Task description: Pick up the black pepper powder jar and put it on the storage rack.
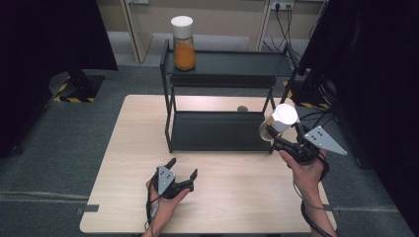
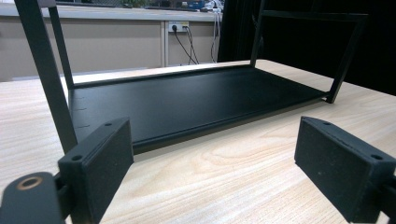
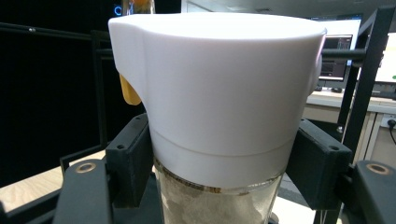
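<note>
A glass jar with a white lid and pale grainy contents is held off the table at the right end of the black two-tier rack. My right gripper is shut on it, pads pressing the jar just under the lid. A second white-lidded jar with orange contents stands on the rack's top shelf at the left. My left gripper rests on the table in front of the rack, open, with nothing between its pads. It faces the empty lower shelf.
A small dark round object lies on the table behind the rack's lower shelf. The wooden table has bare surface left of the rack and in front of it. Dark curtains flank the scene; cables and a stand base lie on the floor.
</note>
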Available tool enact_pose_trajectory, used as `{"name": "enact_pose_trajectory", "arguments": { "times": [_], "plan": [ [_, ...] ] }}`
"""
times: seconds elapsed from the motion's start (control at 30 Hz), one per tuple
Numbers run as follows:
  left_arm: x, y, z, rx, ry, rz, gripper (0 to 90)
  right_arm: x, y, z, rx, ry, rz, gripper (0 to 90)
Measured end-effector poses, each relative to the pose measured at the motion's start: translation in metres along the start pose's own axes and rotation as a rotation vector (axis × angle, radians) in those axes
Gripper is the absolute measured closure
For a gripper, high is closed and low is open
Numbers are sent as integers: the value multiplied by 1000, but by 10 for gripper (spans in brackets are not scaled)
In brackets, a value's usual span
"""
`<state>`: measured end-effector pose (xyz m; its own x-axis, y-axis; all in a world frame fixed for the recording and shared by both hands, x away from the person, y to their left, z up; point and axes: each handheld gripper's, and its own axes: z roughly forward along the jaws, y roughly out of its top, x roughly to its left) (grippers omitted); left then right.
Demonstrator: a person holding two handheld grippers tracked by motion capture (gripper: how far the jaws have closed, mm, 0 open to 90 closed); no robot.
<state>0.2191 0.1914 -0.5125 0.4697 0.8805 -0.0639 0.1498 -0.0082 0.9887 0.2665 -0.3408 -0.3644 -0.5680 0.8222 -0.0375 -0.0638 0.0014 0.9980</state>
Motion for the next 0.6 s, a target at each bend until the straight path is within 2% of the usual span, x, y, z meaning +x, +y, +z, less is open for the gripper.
{"name": "enact_pose_trajectory", "arguments": {
  "times": [0.6],
  "plan": [
    [0,0,0,-1,-1,-3,111,0,18,14,-43,-11,1,309]
  ]
}}
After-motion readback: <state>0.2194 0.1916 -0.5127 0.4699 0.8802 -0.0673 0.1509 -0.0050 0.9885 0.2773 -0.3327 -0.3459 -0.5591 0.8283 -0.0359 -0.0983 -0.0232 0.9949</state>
